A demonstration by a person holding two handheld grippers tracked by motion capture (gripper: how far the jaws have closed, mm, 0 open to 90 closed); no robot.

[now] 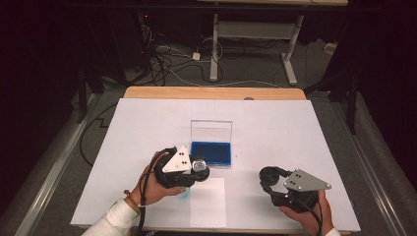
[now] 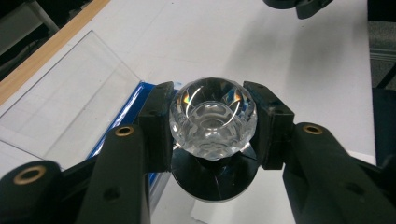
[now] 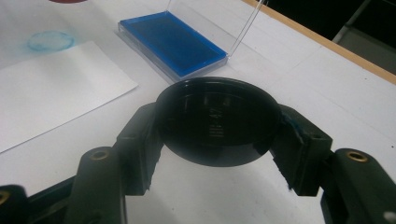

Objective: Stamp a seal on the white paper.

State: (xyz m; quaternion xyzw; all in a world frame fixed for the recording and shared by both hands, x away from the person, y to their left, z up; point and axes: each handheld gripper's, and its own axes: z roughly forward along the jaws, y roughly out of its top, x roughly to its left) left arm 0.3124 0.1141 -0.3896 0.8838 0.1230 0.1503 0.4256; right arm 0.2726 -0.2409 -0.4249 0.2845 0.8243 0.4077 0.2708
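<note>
My left gripper (image 1: 199,168) (image 2: 213,126) is shut on a stamp with a clear faceted crystal knob (image 1: 199,164) (image 2: 213,116) and a round black base (image 2: 214,179). It hangs just left of the open ink pad case (image 1: 211,153), whose blue pad (image 3: 170,42) faces up and whose clear lid (image 1: 211,130) (image 2: 65,98) stands upright behind. My right gripper (image 1: 269,176) (image 3: 217,133) is shut on a round black cap (image 1: 269,173) (image 3: 217,121), held low over the white table cover at the right front.
A white sheet of paper (image 1: 207,201) (image 3: 51,93) lies at the table's front edge between the hands. A round blue stamp mark (image 1: 184,194) (image 3: 50,41) shows beside it. The wooden table edge (image 1: 211,92) runs along the back; cables and a desk frame lie beyond.
</note>
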